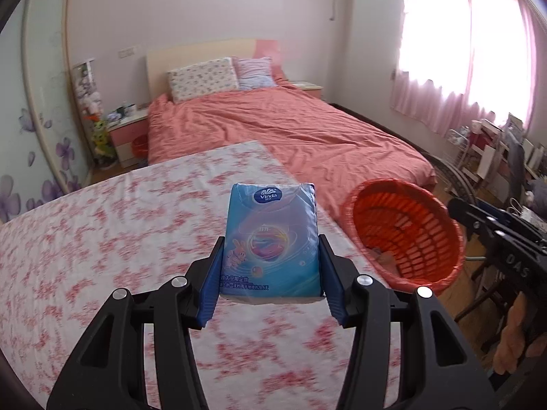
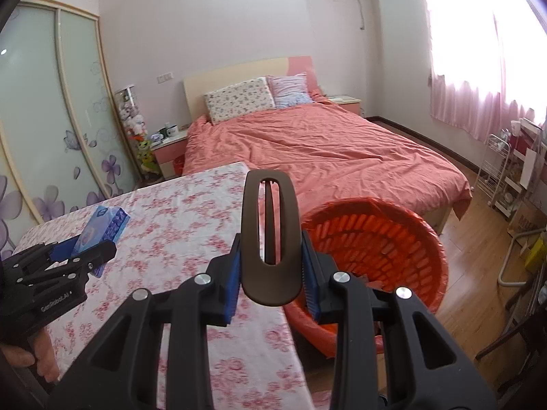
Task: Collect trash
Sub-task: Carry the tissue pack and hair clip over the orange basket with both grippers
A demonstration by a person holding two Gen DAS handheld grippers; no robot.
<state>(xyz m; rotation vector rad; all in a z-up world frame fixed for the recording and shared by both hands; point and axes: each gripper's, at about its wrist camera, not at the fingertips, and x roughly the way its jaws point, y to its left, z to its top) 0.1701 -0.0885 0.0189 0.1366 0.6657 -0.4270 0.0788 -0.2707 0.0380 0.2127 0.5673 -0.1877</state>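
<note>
- Blue plastic wraps the tissue pack (image 1: 270,239) that our left gripper (image 1: 270,270) pinches by its two long sides, held lengthwise above the floral tablecloth (image 1: 102,239); we judge this side grip keeps the soft pack from folding.
- Our right gripper (image 2: 270,266) is pressed onto a brown hair clip (image 2: 268,232), gripped across its rounded end so the slotted length points to 12 o'clock.
- From the clip, the orange basket (image 2: 403,239) sits at about 3 o'clock, just past the table edge and lower, so we judge both items are carried high to clear its rim.
- In the left wrist view the basket (image 1: 410,232) lies at 3 o'clock of the pack, with some scraps in its bottom.
- Beyond the table stands the bed (image 1: 273,126) at 12 o'clock.
</note>
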